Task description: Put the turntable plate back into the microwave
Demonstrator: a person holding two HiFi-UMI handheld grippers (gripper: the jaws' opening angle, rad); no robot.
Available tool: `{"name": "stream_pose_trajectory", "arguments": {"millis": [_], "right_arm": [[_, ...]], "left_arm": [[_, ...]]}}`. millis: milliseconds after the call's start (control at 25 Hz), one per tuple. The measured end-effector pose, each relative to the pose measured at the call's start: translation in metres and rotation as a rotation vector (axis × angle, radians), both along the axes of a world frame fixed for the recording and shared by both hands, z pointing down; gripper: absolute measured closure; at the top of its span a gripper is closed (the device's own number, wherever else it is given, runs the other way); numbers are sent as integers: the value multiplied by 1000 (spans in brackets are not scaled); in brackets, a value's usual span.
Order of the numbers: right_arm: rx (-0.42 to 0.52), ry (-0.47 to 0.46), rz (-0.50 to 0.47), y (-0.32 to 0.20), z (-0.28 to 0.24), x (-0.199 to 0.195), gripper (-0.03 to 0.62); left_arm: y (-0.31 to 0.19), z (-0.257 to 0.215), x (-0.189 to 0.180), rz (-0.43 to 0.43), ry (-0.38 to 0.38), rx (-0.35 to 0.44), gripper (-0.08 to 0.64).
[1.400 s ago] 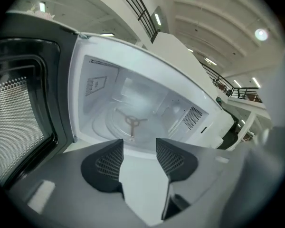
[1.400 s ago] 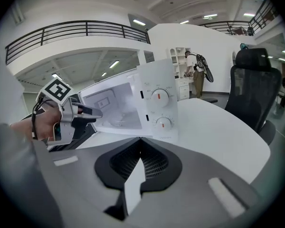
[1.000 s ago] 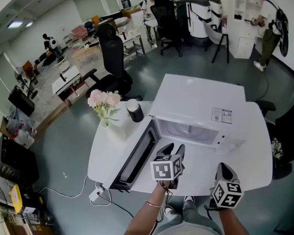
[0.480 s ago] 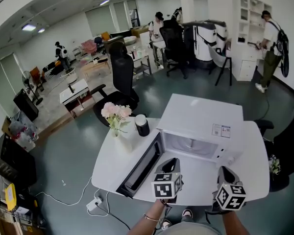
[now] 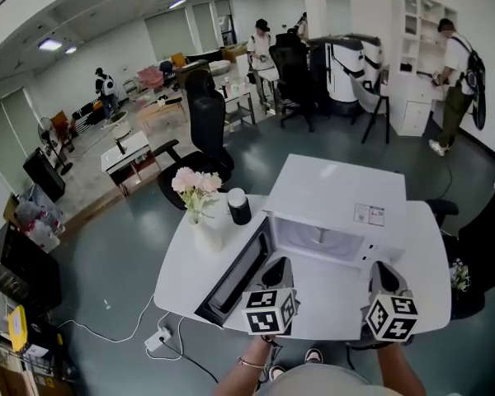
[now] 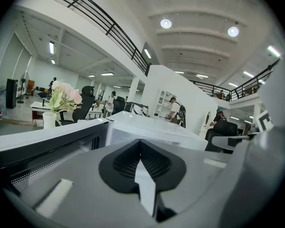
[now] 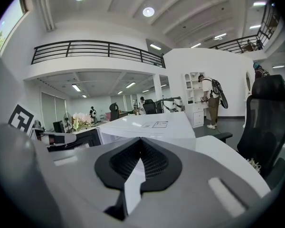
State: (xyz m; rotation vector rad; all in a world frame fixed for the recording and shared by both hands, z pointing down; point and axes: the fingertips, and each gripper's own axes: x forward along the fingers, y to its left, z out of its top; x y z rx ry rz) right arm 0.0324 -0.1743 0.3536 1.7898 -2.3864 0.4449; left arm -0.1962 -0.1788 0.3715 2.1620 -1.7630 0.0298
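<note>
The white table (image 5: 177, 275) fills the lower centre of the head view, and the white microwave (image 5: 338, 184) stands on it right of centre. The door (image 5: 235, 275) is swung wide open toward the lower left, its dark windowed face showing. The cavity (image 5: 322, 239) is lit and pale inside. The turntable plate cannot be told apart from the bright cavity floor in any view. The left gripper (image 5: 277, 264) is at bottom centre, just before the cavity mouth and beside the open door, pointing toward the opening. Its jaws have just been closing and now meet tip to tip with nothing between them, as the left gripper view confirms. The right gripper (image 5: 384, 269) is at lower right, before the right end of the microwave front, well apart from the left one, its jaws likewise together and empty. A white vase of pink flowers (image 5: 205, 225) stands toward the table's upper left edge. A dark cylinder with a pale top (image 5: 239, 207) sits just right of it, near the door hinge. A small printed label (image 5: 371, 214) lies on the microwave top near its front right
</note>
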Motion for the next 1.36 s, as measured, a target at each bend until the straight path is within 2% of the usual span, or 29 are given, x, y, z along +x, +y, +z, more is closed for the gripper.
{"name": "stream_pose_trajectory", "arguments": {"millis": [480,1360], "right_arm": [[-25,-33,17,-1,6,12,583],[-28,-39,26,-6,9,18,583]], "left_arm": [[-4,8,10,0,-3,-21,561],[-11,17,9,-30,-20,-61,561]]}}
